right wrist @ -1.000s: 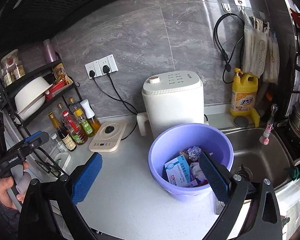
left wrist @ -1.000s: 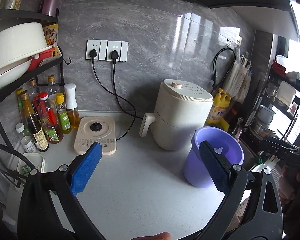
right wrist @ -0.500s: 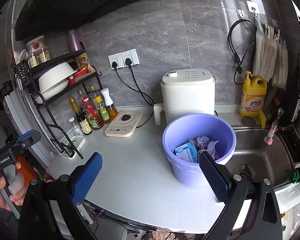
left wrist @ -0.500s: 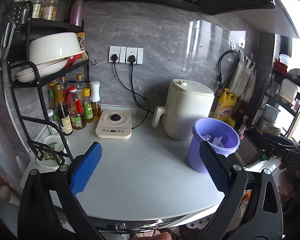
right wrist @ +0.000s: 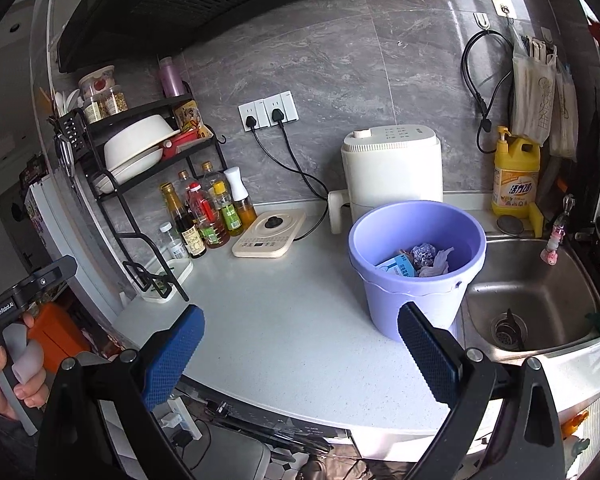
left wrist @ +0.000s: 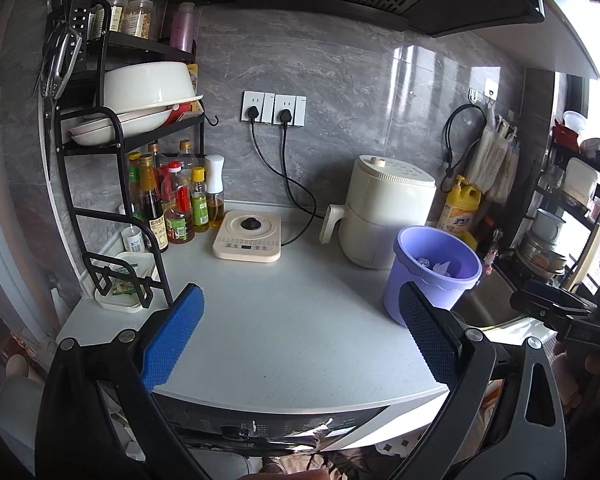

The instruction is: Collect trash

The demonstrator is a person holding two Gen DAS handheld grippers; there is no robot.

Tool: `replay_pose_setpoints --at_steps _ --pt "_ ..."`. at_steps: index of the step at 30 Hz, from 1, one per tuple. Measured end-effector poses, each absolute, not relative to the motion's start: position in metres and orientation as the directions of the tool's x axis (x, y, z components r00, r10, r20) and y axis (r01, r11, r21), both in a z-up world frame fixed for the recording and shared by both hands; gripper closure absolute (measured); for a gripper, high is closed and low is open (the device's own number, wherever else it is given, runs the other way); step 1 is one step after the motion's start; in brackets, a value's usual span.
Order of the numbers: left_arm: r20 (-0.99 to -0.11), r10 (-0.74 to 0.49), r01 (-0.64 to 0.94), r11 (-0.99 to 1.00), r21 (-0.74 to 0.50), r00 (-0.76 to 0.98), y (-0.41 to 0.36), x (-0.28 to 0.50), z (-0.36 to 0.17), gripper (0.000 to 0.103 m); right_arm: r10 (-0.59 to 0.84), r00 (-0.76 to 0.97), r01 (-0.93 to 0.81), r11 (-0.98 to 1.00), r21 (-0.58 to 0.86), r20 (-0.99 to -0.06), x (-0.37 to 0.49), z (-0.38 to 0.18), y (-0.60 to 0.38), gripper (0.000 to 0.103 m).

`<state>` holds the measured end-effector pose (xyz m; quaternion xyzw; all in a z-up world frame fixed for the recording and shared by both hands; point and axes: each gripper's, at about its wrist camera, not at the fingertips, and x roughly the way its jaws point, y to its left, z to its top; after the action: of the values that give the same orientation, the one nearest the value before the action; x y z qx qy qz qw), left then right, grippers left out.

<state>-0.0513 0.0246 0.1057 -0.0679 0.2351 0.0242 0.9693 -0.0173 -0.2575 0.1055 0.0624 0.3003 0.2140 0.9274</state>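
Observation:
A lilac plastic bucket (right wrist: 416, 280) (left wrist: 428, 280) stands on the white counter (right wrist: 284, 336) (left wrist: 292, 328) beside the sink. Inside it lie a blue-and-white carton (right wrist: 396, 266), a crumpled foil ball (right wrist: 423, 252) and white tissue (right wrist: 441, 261). My left gripper (left wrist: 298, 334) hangs open over the counter's front edge, well short of the bucket, with nothing between its blue pads. My right gripper (right wrist: 300, 344) is open too, empty, pulled back from the counter with the bucket just beyond its right finger.
A cream air fryer (right wrist: 392, 172) stands behind the bucket, a flat cream cooker (right wrist: 269, 233) to its left. Sauce bottles (right wrist: 204, 212) and a black dish rack (right wrist: 140, 160) fill the left corner. The steel sink (right wrist: 528, 304) and yellow detergent bottle (right wrist: 515, 176) are at right.
Both grippers have drawn back from the counter, so the bucket and appliances look smaller and the counter's front edge has come into view. Both stay open and empty.

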Motion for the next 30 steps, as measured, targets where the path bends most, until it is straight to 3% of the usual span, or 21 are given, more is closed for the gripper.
replay_pose_setpoints --at_steps 30 --pt "-0.456 0.026 -0.098 0.986 -0.135 0.89 0.036 -0.055 0.101 0.006 0.453 0.718 -0.398 0.89 0.222 -0.528 -0.018 0.107 -0.232 0.008"
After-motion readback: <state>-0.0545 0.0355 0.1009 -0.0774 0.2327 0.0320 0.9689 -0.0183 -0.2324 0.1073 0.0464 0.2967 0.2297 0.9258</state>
